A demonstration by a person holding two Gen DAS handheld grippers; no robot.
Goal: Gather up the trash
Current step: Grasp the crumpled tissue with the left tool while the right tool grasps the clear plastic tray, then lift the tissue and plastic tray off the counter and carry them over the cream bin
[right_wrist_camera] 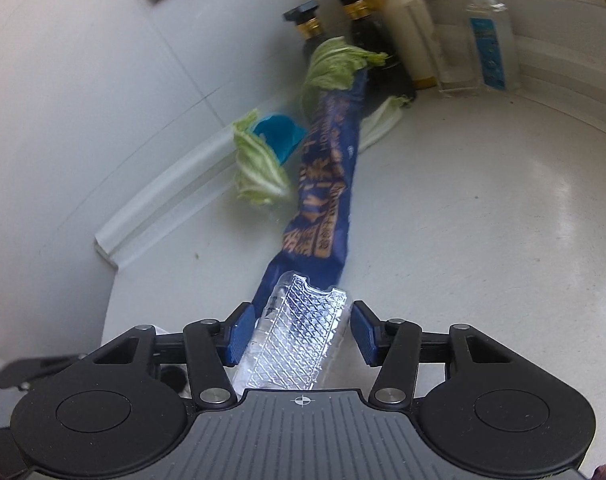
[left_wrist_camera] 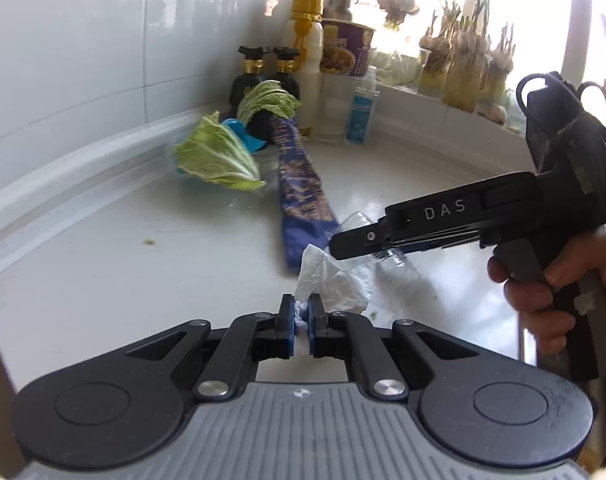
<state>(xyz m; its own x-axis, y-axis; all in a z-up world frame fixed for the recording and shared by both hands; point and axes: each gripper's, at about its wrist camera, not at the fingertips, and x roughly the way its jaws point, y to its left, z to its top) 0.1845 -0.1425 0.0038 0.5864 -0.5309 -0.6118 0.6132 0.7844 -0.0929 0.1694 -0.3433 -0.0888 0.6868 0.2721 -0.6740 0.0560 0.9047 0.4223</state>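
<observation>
My left gripper [left_wrist_camera: 301,312] is shut on a crumpled white tissue [left_wrist_camera: 331,282] just above the white counter. My right gripper [right_wrist_camera: 299,330] is open around a clear ribbed plastic tray [right_wrist_camera: 299,340]; its pads stand on either side and I cannot tell if they touch. It also shows in the left wrist view [left_wrist_camera: 343,246] coming in from the right over the clear tray [left_wrist_camera: 387,264]. A long blue wrapper [left_wrist_camera: 303,196] [right_wrist_camera: 327,200] lies on the counter beyond. Two cabbage leaves [left_wrist_camera: 219,156] [right_wrist_camera: 259,168] and a blue scrap [left_wrist_camera: 243,134] [right_wrist_camera: 279,132] lie near the wall.
Dark sauce bottles [left_wrist_camera: 249,76], a yellow-capped bottle [left_wrist_camera: 307,60], a purple noodle cup [left_wrist_camera: 345,46] and a clear spray bottle [left_wrist_camera: 361,108] stand in the back corner. Garlic bunches [left_wrist_camera: 463,64] line the window sill. The counter [right_wrist_camera: 483,220] has a raised back edge by the tiled wall.
</observation>
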